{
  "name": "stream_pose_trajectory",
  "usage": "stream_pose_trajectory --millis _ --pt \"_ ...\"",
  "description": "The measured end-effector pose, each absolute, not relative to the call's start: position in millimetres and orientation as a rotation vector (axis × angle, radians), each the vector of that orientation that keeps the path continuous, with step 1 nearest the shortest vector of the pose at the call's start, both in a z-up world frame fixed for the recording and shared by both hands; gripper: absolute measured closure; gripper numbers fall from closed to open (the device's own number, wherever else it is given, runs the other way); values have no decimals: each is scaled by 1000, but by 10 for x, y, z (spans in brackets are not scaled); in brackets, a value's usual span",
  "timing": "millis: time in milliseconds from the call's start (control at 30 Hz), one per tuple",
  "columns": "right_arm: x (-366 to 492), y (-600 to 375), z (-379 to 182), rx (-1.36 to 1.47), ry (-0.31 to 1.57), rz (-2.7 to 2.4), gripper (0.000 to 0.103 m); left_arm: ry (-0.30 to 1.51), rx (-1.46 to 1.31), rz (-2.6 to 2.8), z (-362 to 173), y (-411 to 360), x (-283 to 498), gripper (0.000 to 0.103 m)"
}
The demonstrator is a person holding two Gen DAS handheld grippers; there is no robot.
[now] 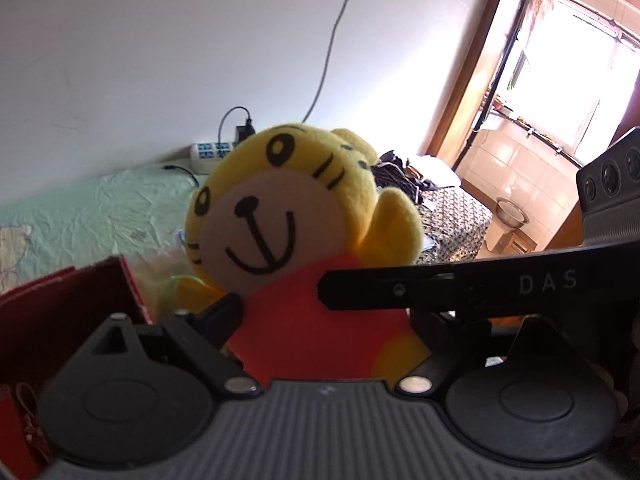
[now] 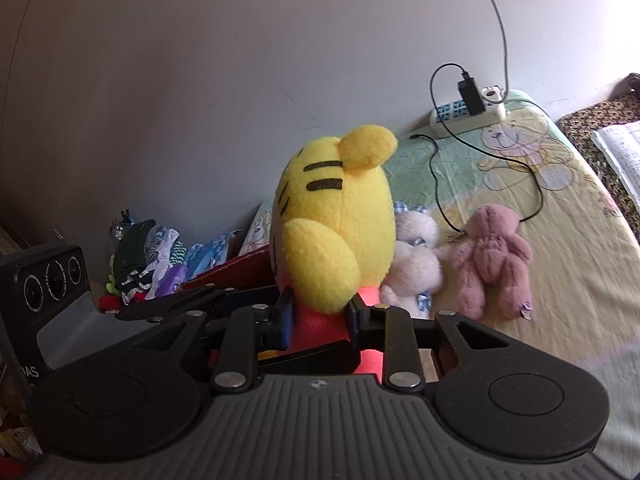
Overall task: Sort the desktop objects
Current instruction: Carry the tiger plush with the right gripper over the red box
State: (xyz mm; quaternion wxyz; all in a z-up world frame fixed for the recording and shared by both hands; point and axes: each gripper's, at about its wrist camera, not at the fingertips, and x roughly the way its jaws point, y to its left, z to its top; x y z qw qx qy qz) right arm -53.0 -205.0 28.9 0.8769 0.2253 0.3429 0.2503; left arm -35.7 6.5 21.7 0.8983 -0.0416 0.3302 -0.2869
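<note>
**Bed and what lies on it**

The bed (image 2: 560,280) fills the right of the right wrist view, under a pale green and yellow sheet printed with bears. At upper right a power strip (image 2: 466,116) lies on it, a black cable (image 2: 436,184) trailing down. Mid-frame lie a white plush (image 2: 416,256) and a pink plush (image 2: 496,260), touching.

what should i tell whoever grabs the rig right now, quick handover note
Right gripper: shut on the yellow tiger plush, pinching its red body, held up off the bed.
Left gripper: around the same plush, jaws wide; only one finger is seen against it, so its grip is uncertain.
Red box: low on the left gripper's side.
Left on the bed sheet: pink plush and white plush, side by side.
Done: tiger lifted. Left: place it, then sort the other two.
</note>
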Motion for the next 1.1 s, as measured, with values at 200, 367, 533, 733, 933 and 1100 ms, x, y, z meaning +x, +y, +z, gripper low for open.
stream_pose_trajectory --millis 200,367,533,733,933,1100 --pt "-250 -1292 220 407 748 569 76 716 -141 -500 105 774 -183 12" --pt "-60 -887 45 300 833 521 76 804 -184 -486 -174 1045 39 12" --pt "-19 -650 18 173 898 481 76 850 -282 -497 -392 1230 147 8" --pt "69 -428 -40 96 990 447 76 904 -265 -491 -539 1171 113 10" --pt "164 -355 -139 85 1078 424 76 945 -290 -491 -681 1118 125 10" --pt "371 -390 -195 126 1124 433 70 972 -345 -480 -745 1178 238 8"
